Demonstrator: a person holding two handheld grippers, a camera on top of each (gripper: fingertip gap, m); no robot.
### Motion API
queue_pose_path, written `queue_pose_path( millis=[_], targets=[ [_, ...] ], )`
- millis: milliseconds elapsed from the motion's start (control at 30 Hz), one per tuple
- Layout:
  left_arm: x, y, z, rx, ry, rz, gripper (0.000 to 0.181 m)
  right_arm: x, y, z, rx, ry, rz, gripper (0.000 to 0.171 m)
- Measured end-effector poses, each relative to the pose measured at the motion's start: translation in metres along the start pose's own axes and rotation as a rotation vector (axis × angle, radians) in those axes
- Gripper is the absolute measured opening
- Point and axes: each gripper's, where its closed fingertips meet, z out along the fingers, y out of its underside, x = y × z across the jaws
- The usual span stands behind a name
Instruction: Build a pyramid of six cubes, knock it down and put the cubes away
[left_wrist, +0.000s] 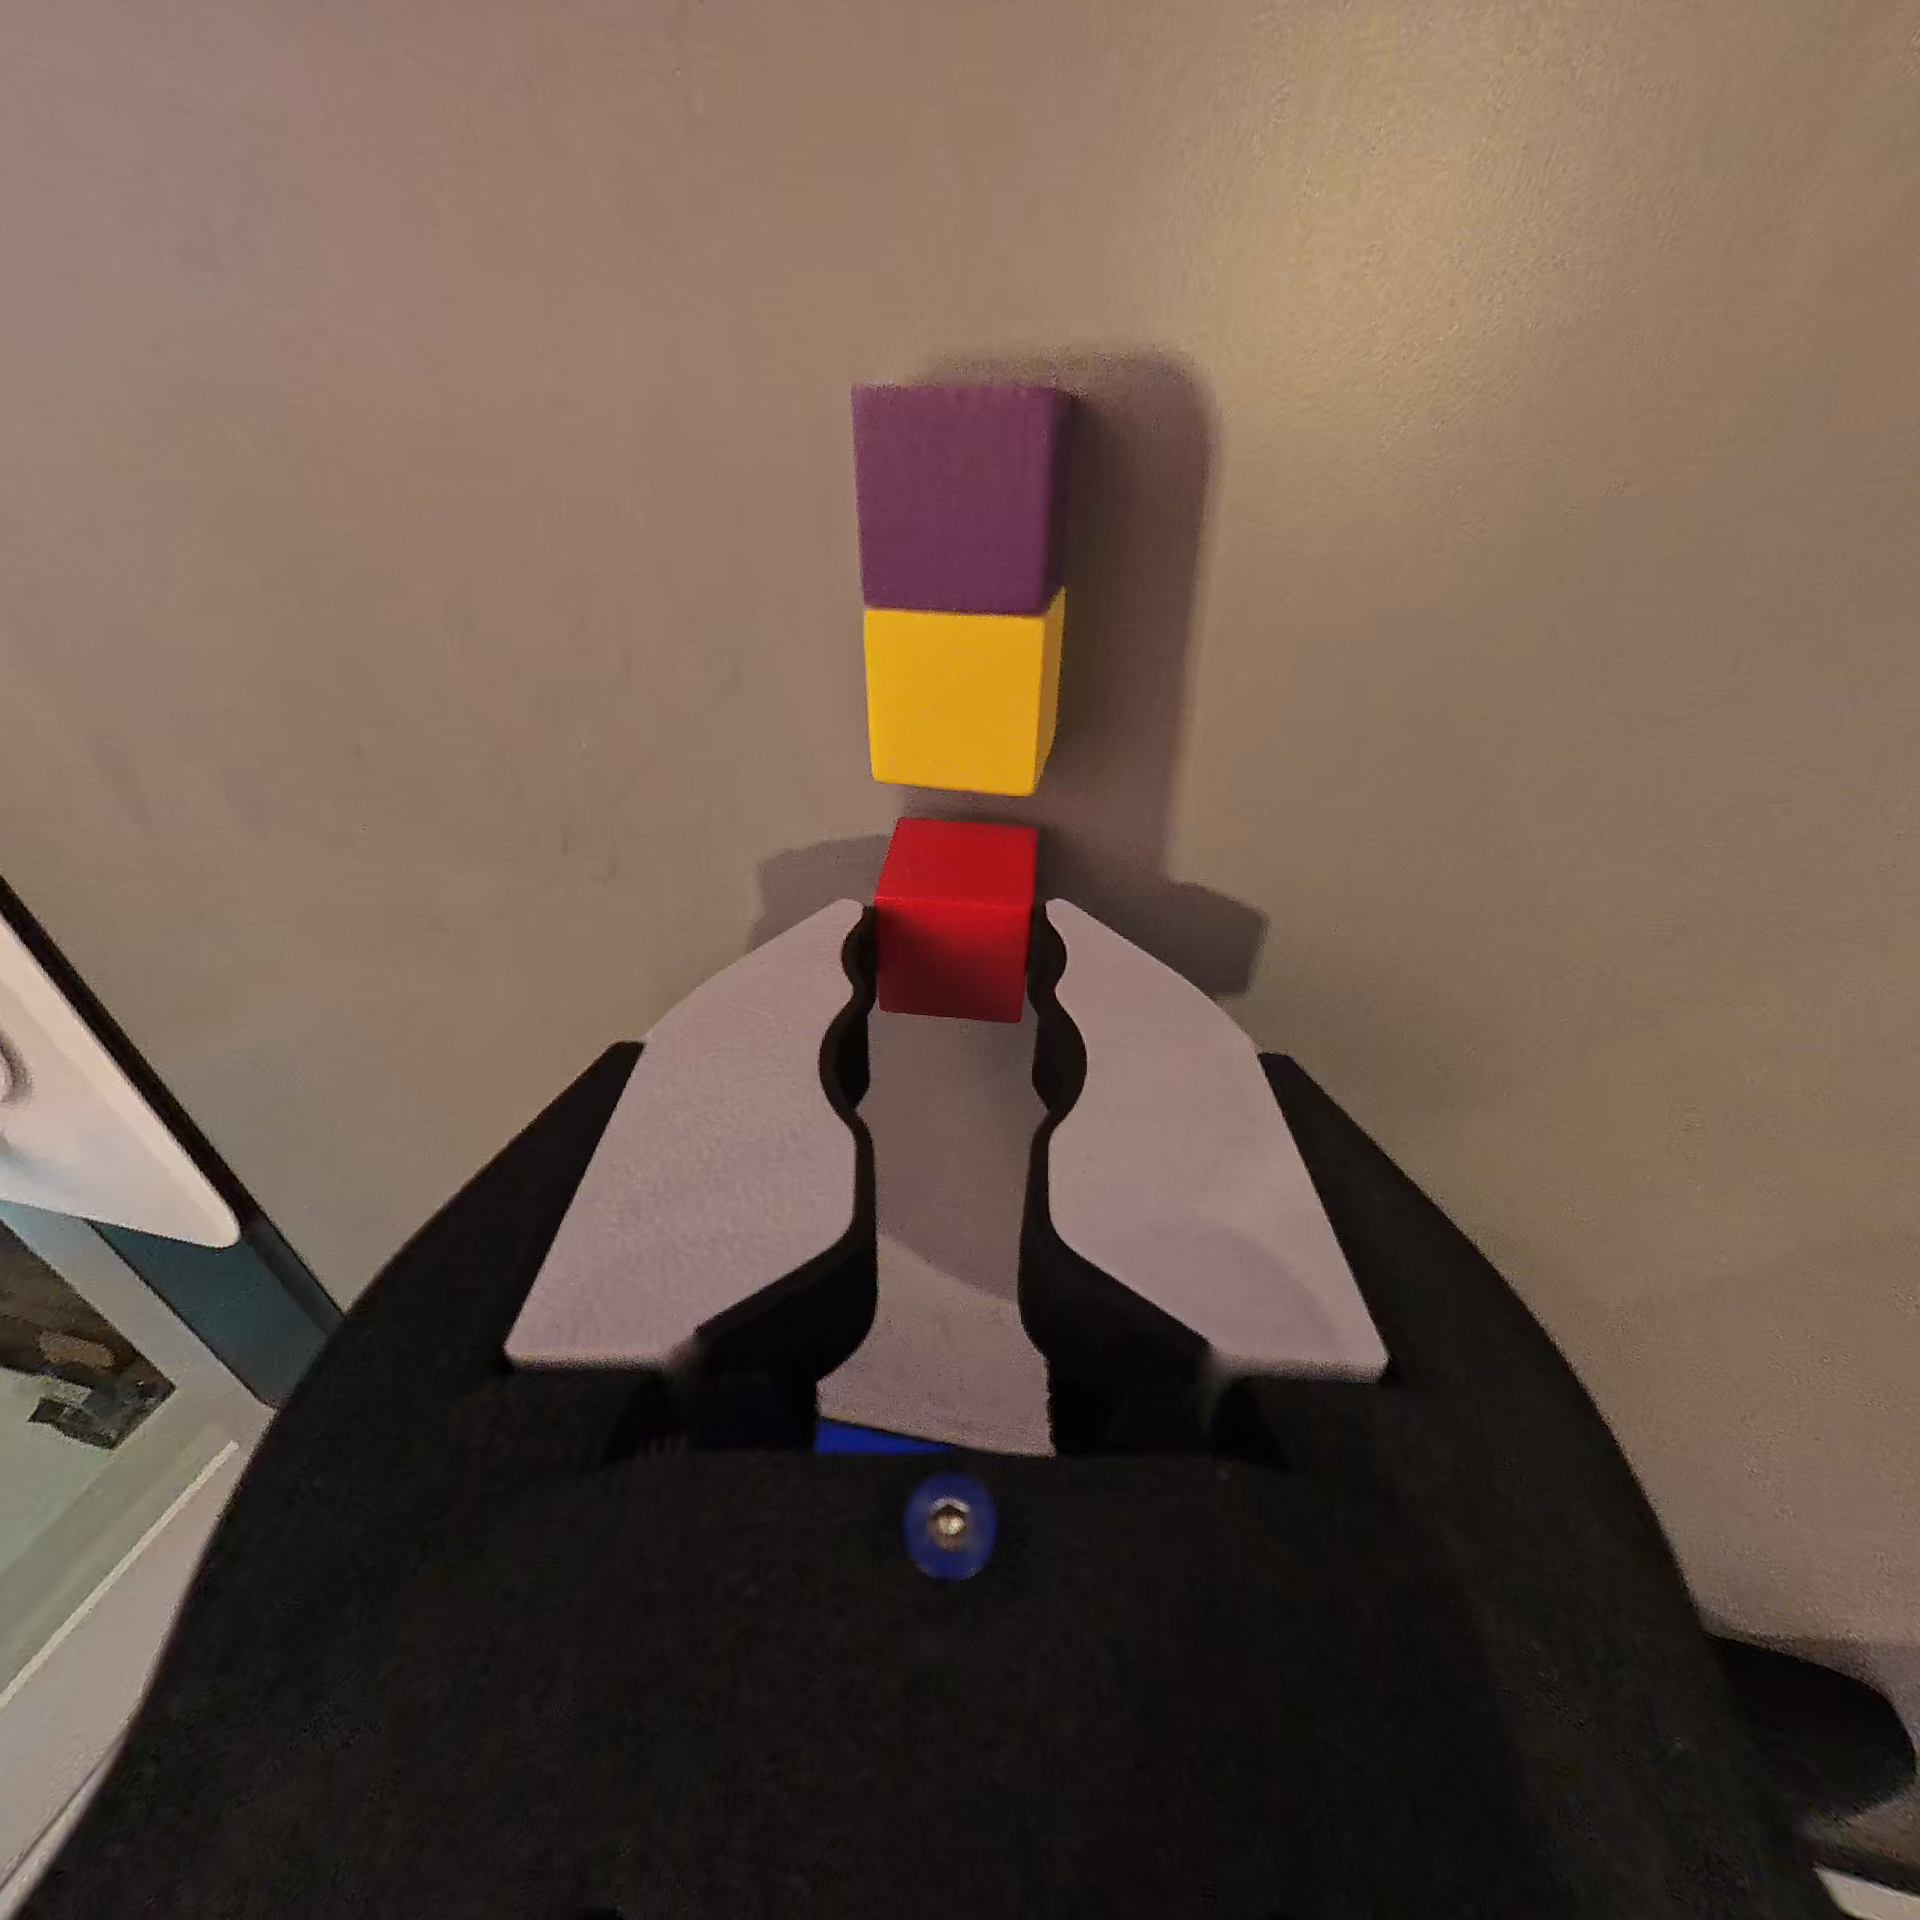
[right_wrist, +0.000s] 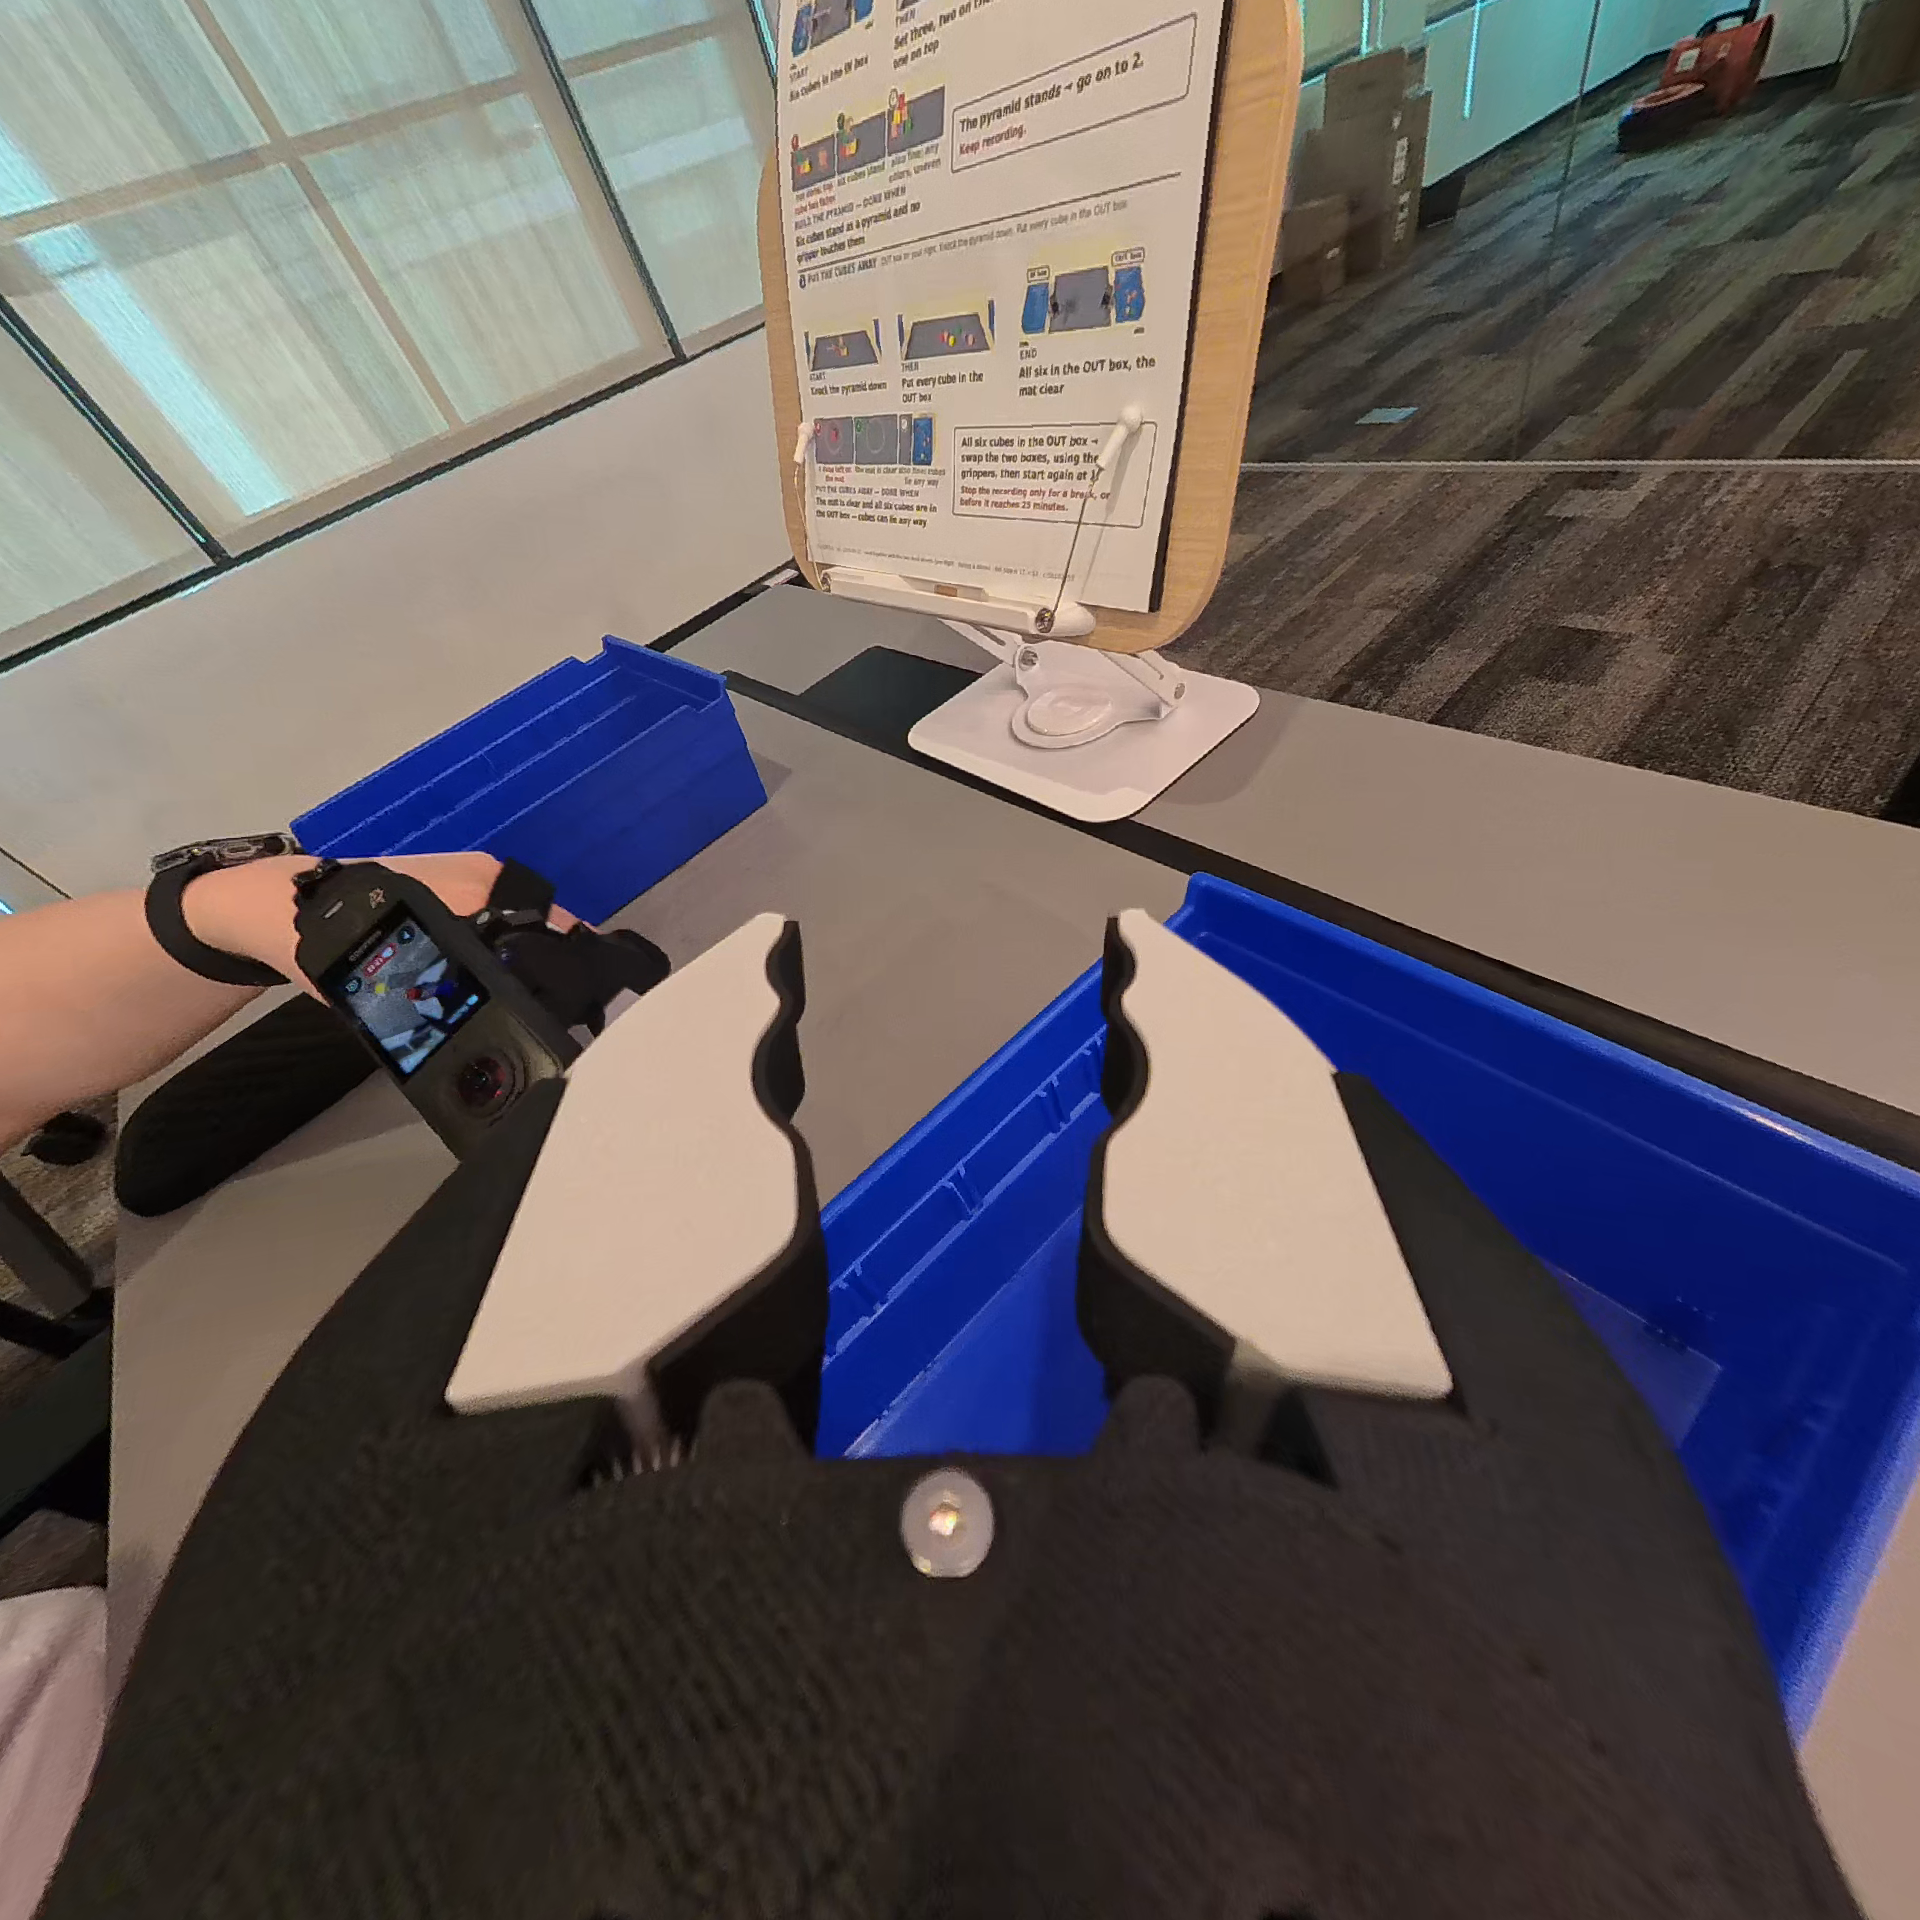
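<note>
1. While your left gripper (left_wrist: 954, 925) pinches the red cube (left_wrist: 954, 920) between its fingertips, the jaws closed only to the cube's width, you look to be laying the pyramid's bottom row.
2. Just beyond the red cube lie the yellow cube (left_wrist: 961, 701) and the purple cube (left_wrist: 956, 499), touching each other in a line on the grey mat (left_wrist: 416, 520), away from any edge in view.
3. Your next move, as I judge it, is to set the red cube down flush against the yellow one, squared to the line, then open without nudging it.
4. Your right gripper (right_wrist: 951, 935) hangs wide open and holds nothing, over the near blue bin (right_wrist: 1558, 1091) at the bench's right edge.
5. That bin shows only bare floor where visible, though your fingers hide part of it.
6. The far blue bin (right_wrist: 540, 769), by the bench's left edge, is seen from outside; I cannot tell what remains in it.
</note>
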Motion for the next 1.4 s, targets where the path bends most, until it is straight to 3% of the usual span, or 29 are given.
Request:
queue_pose_path(
  millis=[1400],
  targets=[
    [0.000,-0.003,0.005,0.026,0.088,-0.071,0.035,0.003,0.003,0.001,-0.026,-0.006,0.005,0.056]
  ],
)
